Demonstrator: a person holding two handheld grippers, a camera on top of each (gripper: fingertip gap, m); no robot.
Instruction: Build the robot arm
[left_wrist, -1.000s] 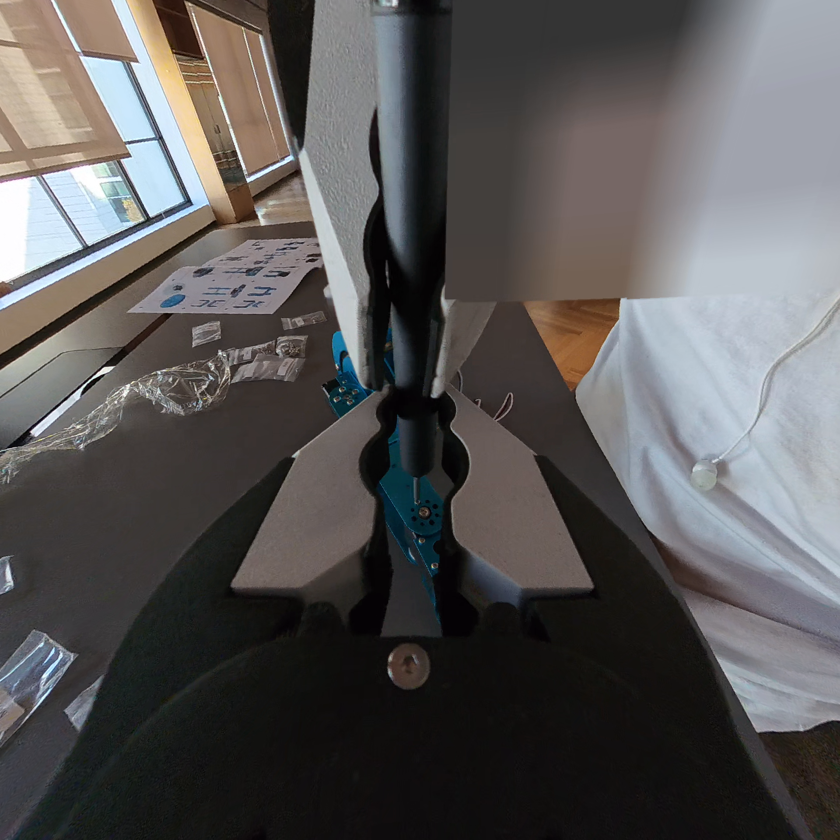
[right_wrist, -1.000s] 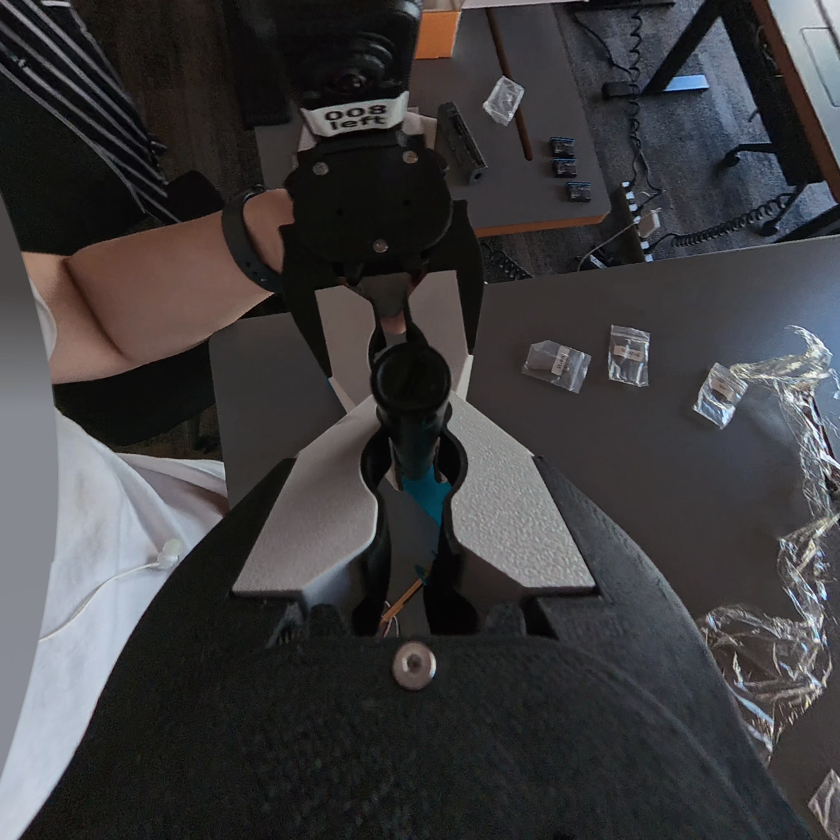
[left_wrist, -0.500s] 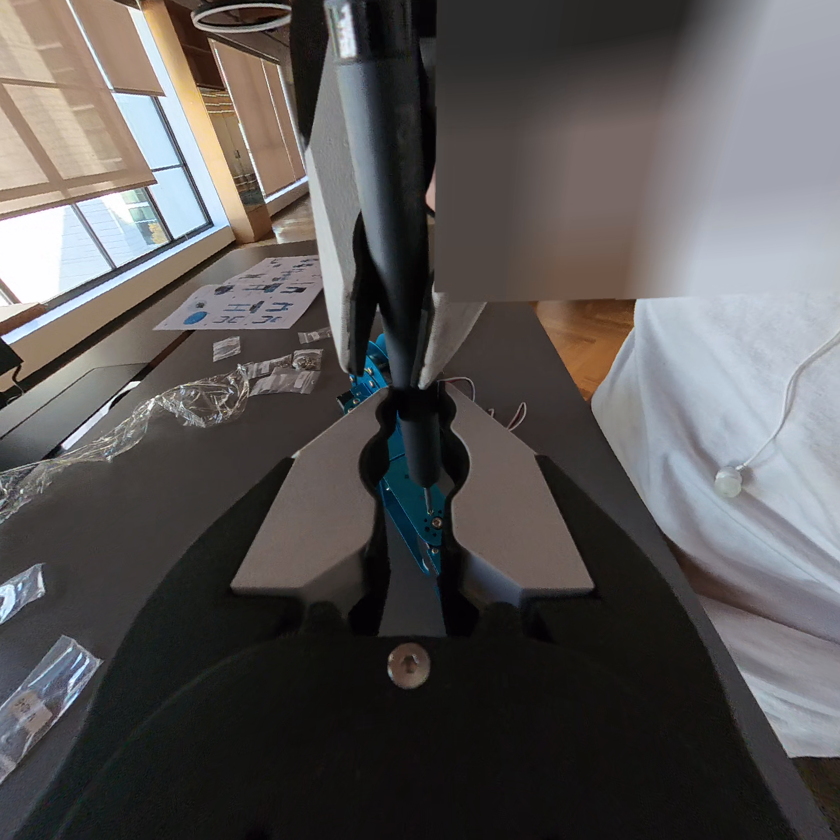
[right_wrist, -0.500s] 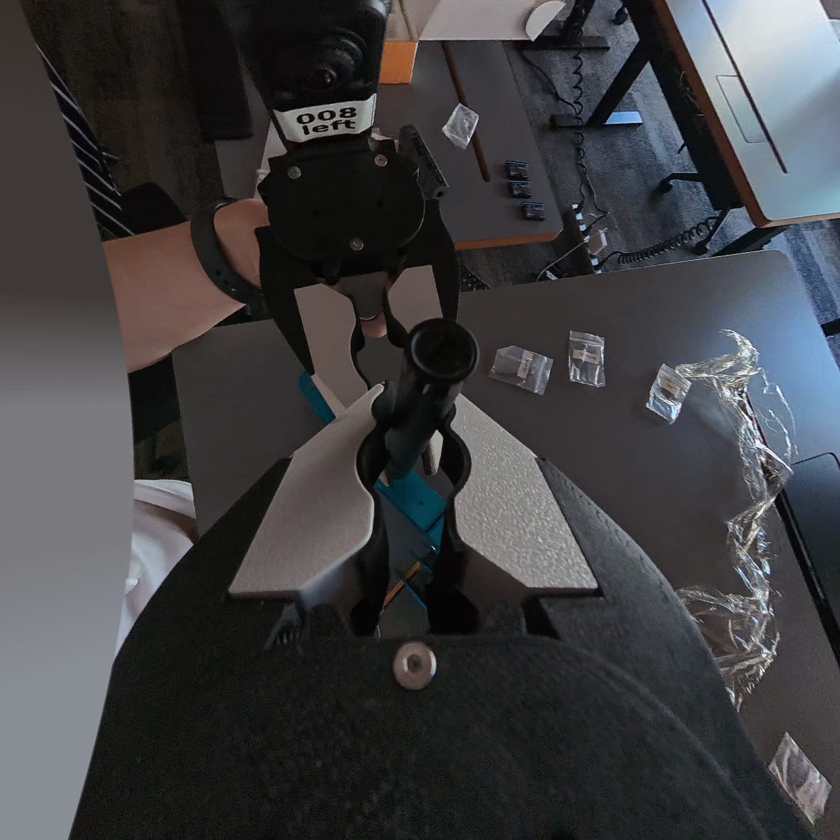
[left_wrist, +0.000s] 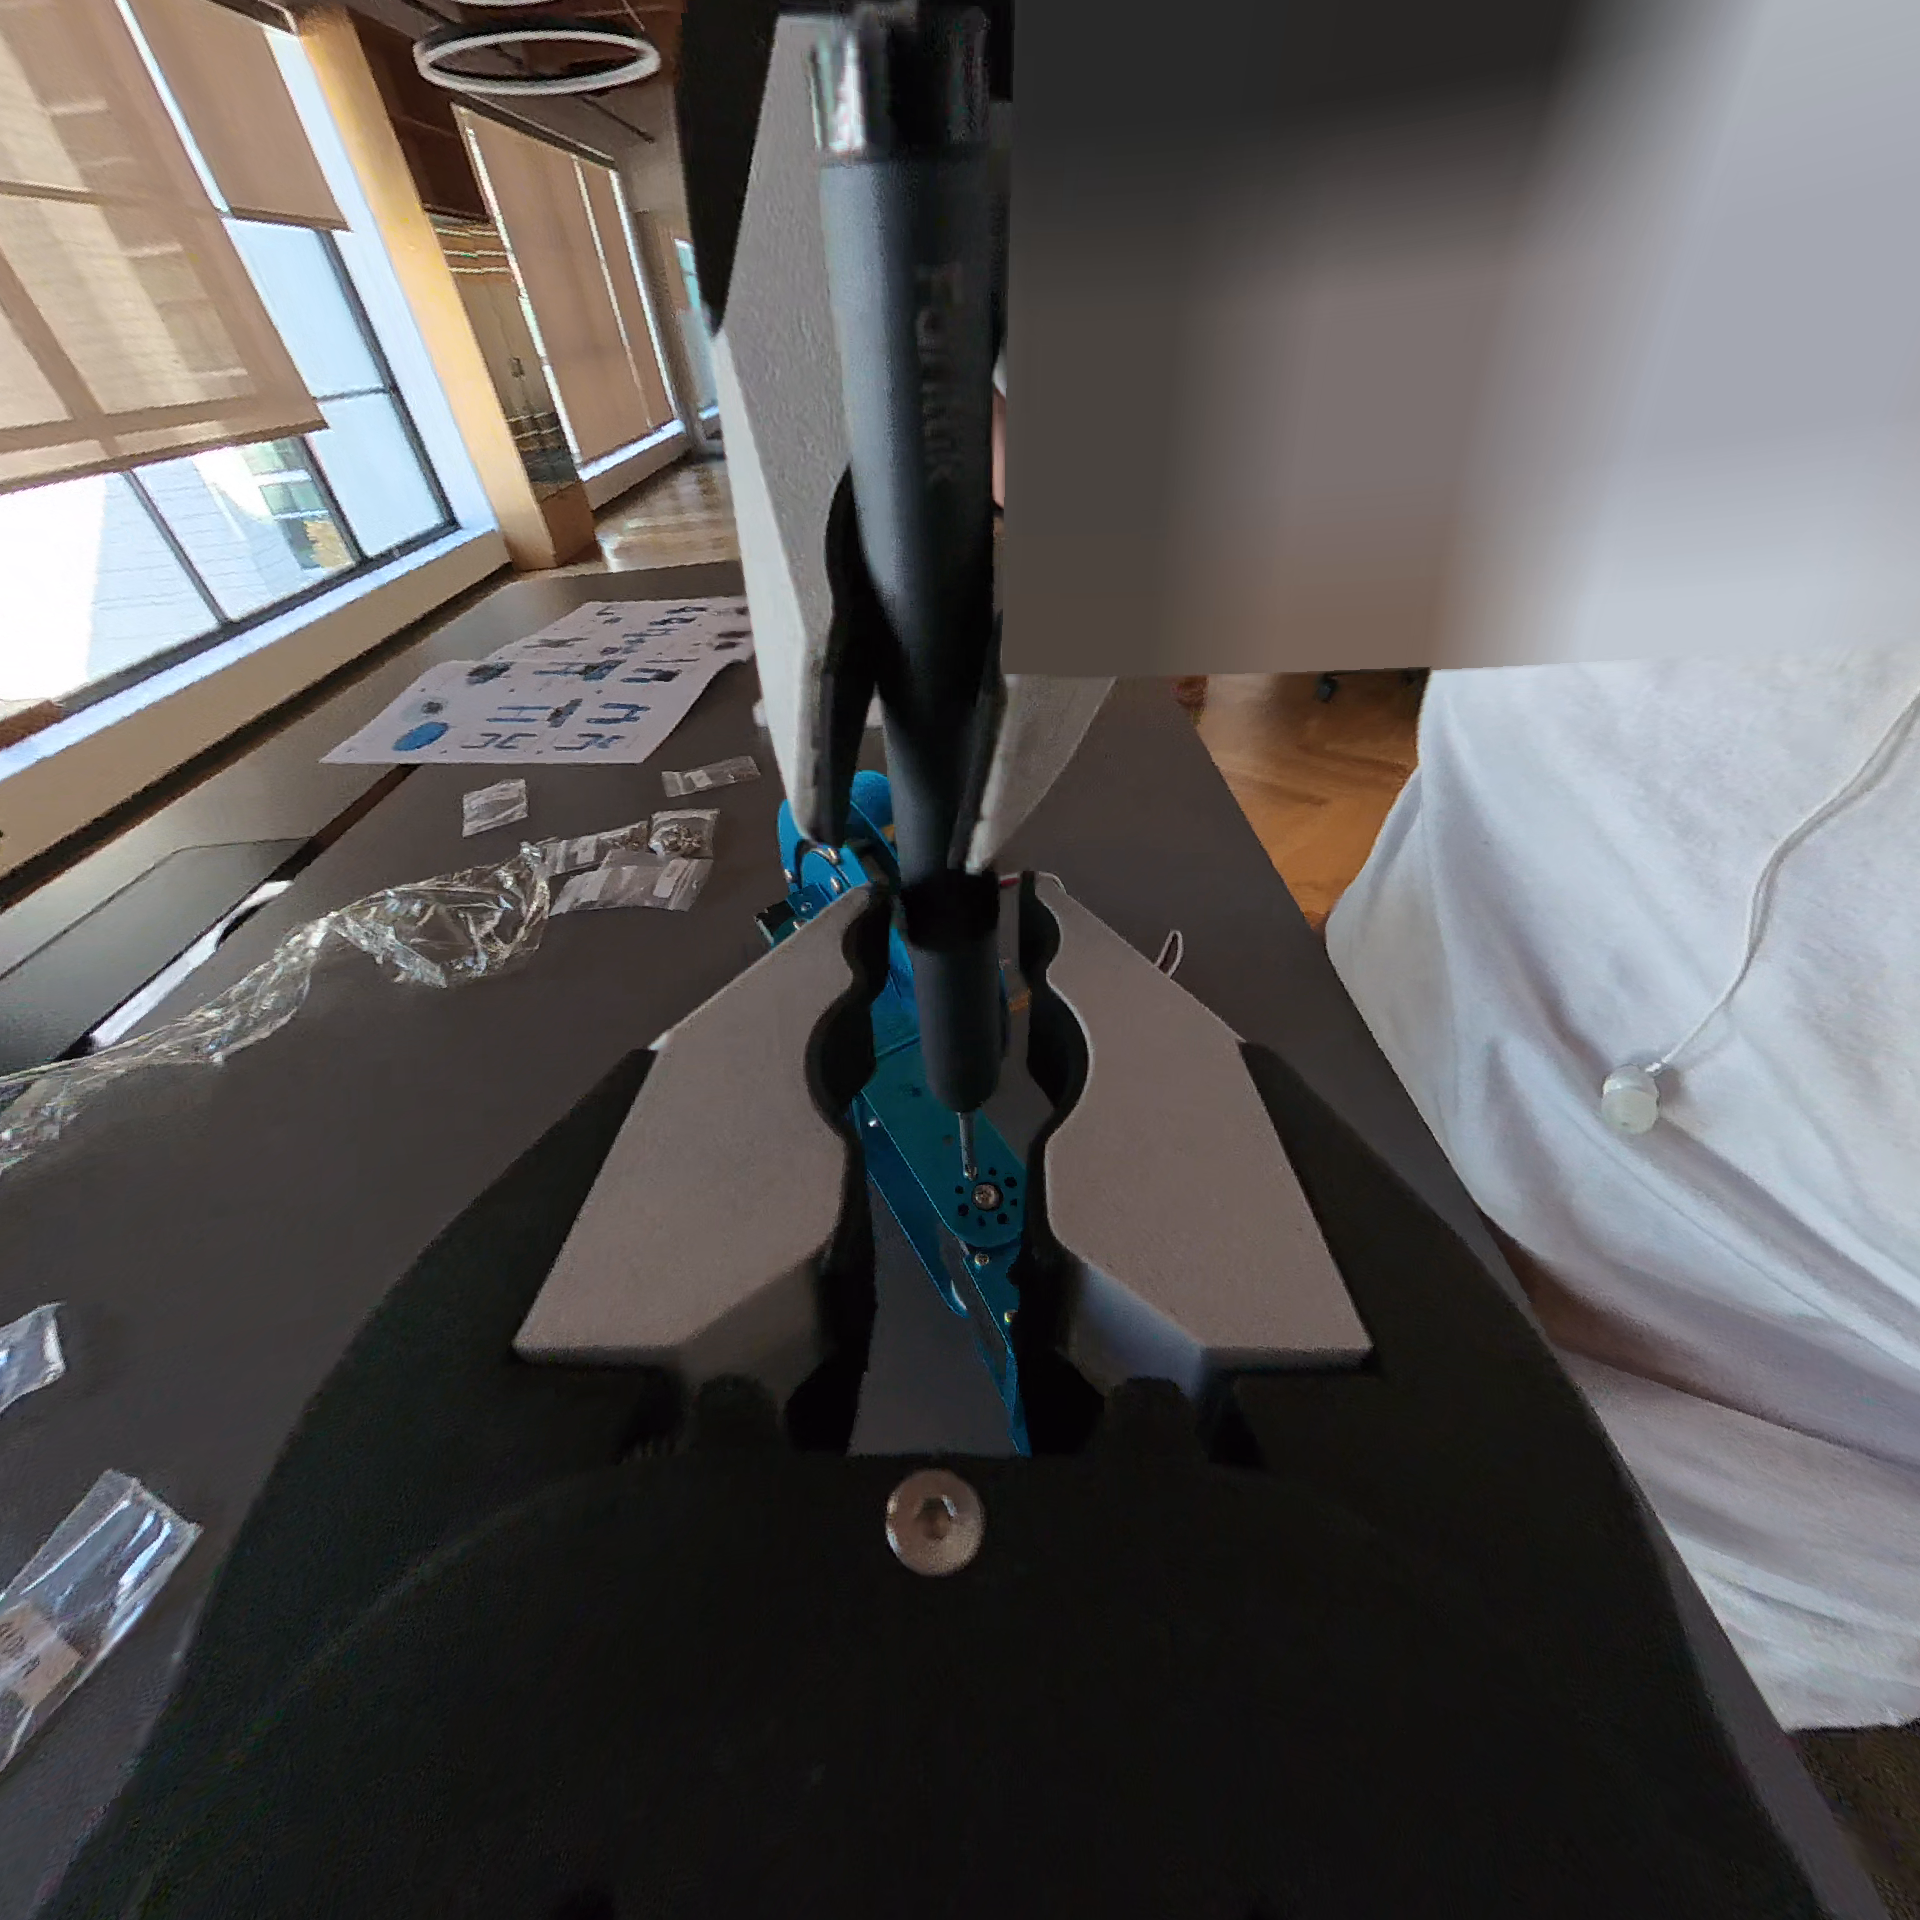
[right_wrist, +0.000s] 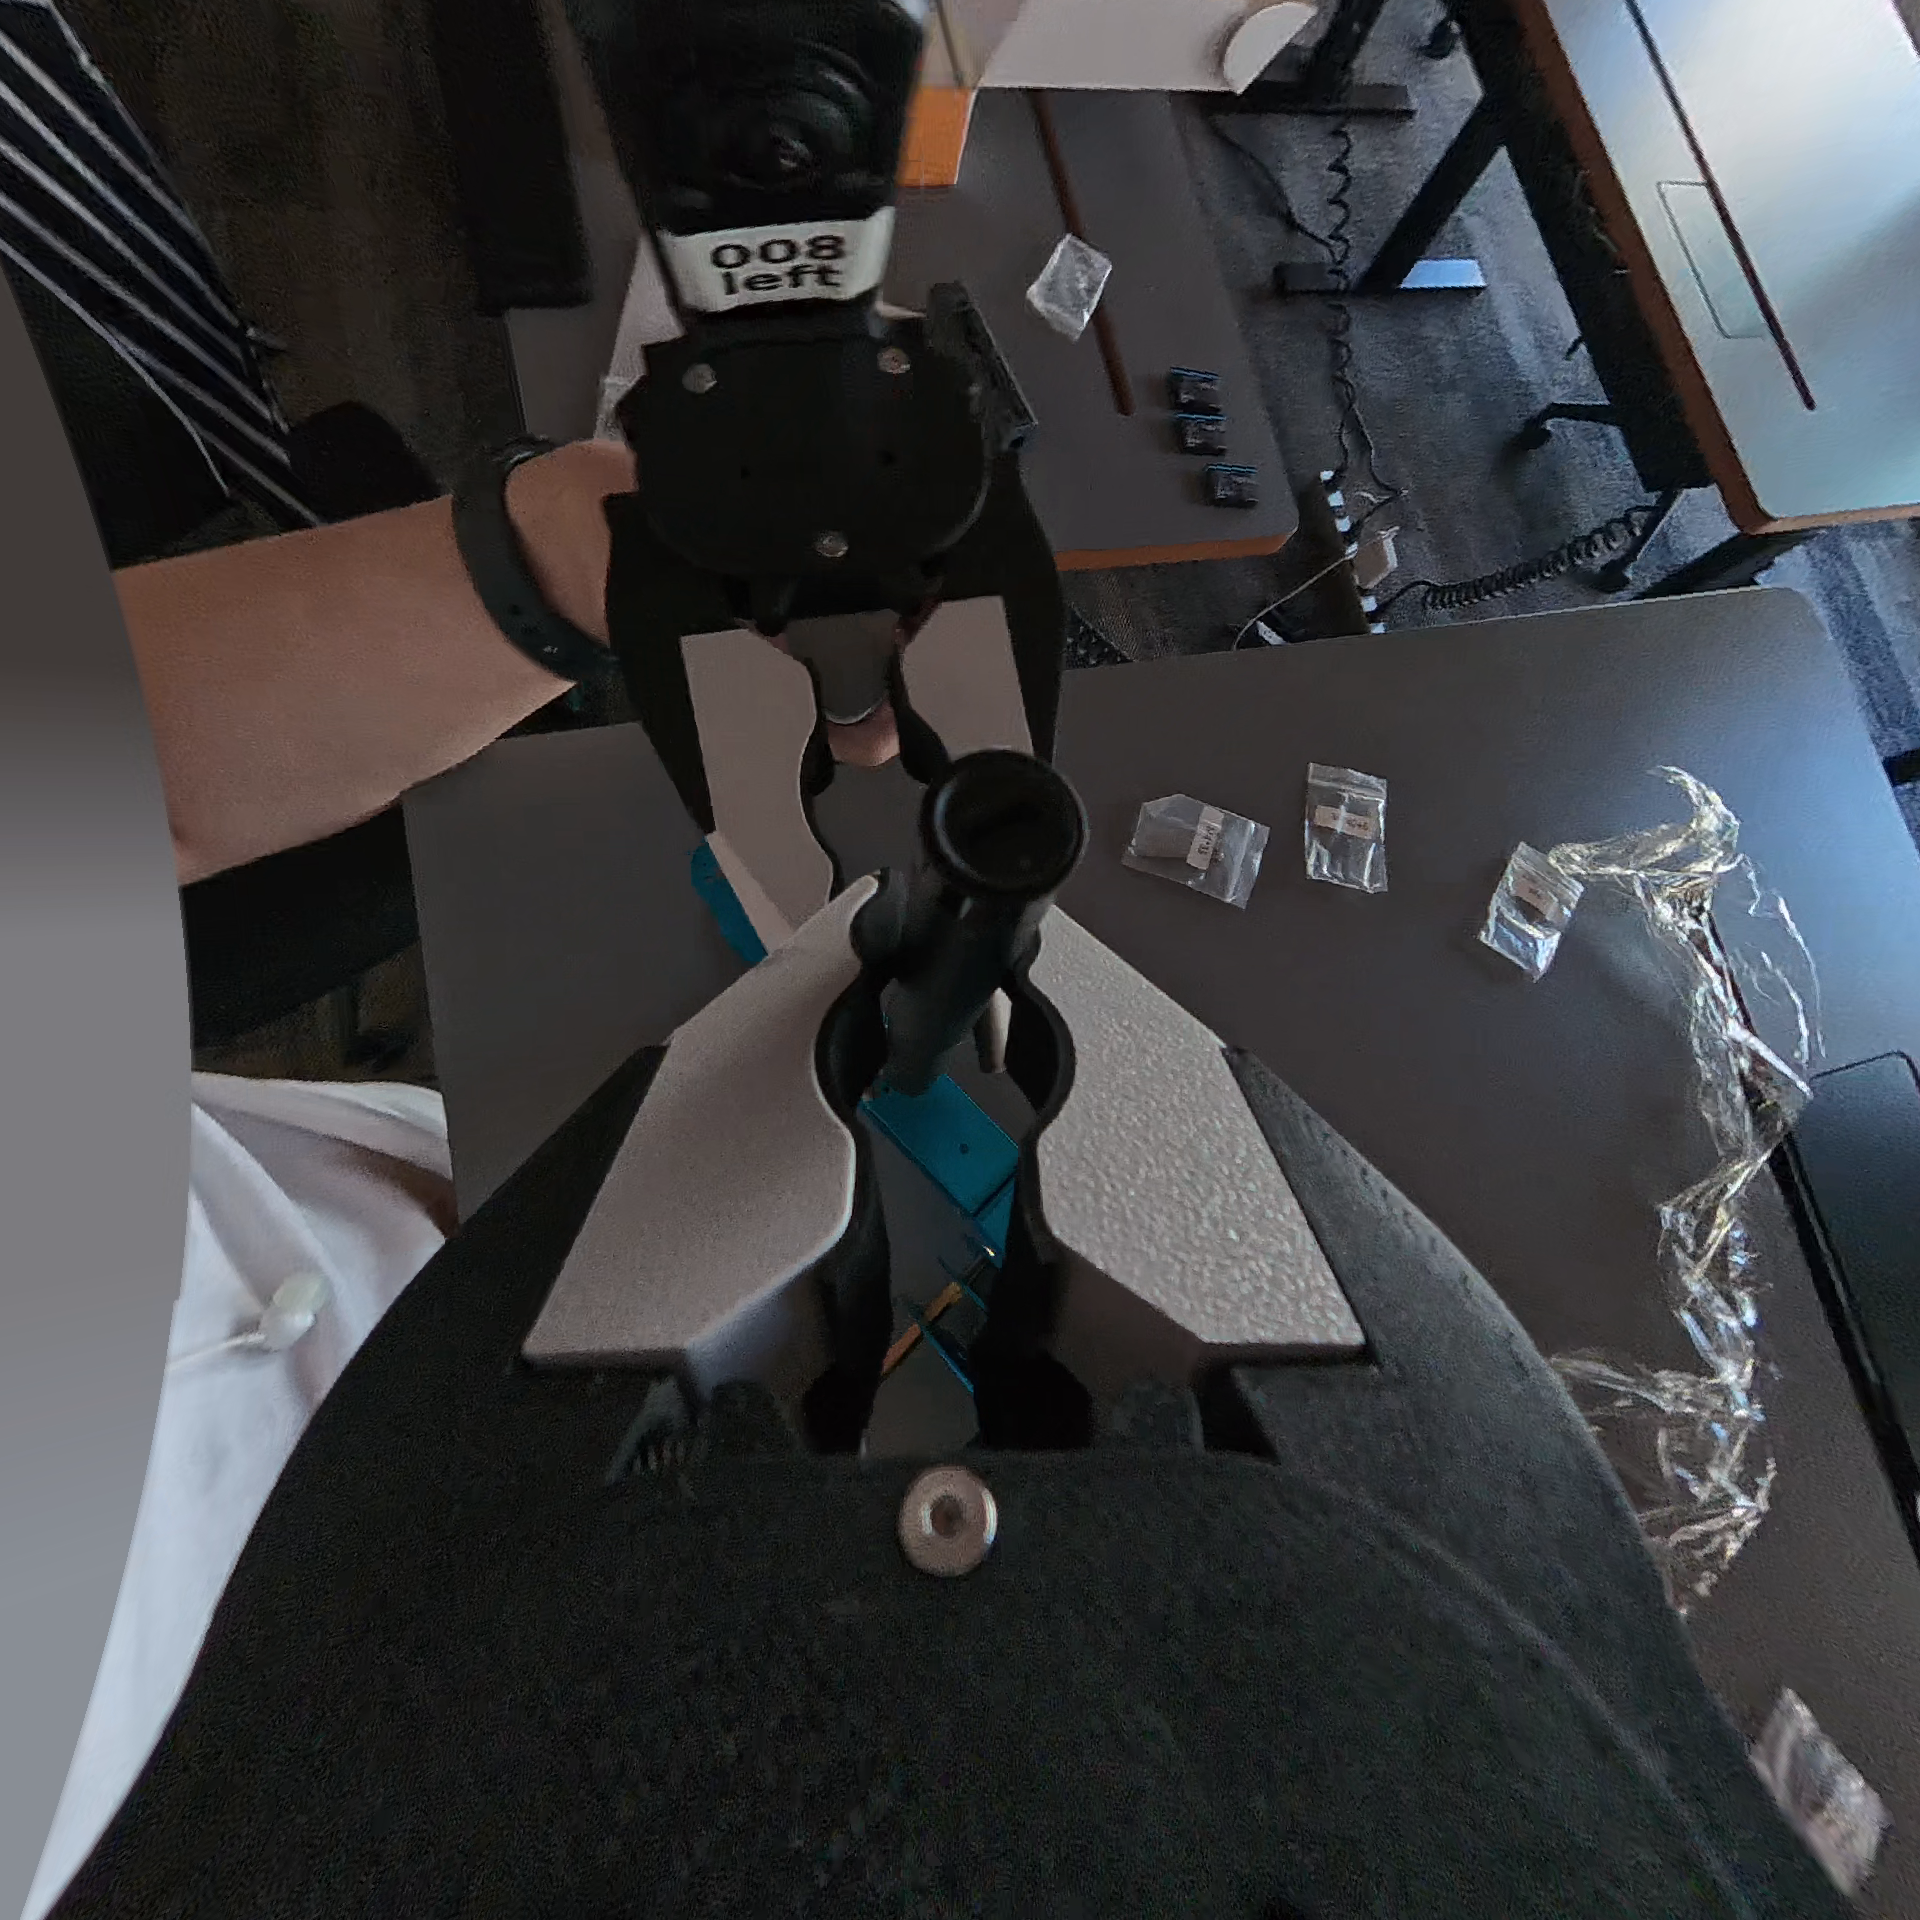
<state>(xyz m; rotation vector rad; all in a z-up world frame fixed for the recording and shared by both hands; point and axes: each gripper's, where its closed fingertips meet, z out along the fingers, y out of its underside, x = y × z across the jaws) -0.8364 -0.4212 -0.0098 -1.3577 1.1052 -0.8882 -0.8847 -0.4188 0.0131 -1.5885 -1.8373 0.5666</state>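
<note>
My left gripper (left_wrist: 951, 899) is shut on a blue metal bracket assembly (left_wrist: 925, 1132) and holds it just over the dark table (left_wrist: 436, 1091). My right gripper (left_wrist: 904, 831) comes down from above, shut on a dark grey screwdriver (left_wrist: 914, 520). The screwdriver's thin tip meets the screw in the bracket's round blue horn (left_wrist: 985, 1195). In the right wrist view the screwdriver (right_wrist: 966, 935) stands between the right gripper's (right_wrist: 945, 935) fingers, over the blue bracket (right_wrist: 935, 1132). The left gripper (right_wrist: 831, 862) faces it, held by a hand with a black wristband.
Small clear bags (right_wrist: 1195, 847) and crumpled clear wrap (right_wrist: 1725, 1091) lie on the table to the right. A printed sheet (left_wrist: 540, 696) lies farther along. A person in a white shirt (left_wrist: 1662, 1039) stands close at the table's edge (left_wrist: 1278, 862). Another desk (right_wrist: 1143, 312) stands beyond. Spacing between my two grippers at the tips: around 4 centimeters.
The right gripper has swung and tilted with the screwdriver, whose top now leans right in the right wrist view. The tip stays at the horn's screw. The left gripper keeps its hold.
</note>
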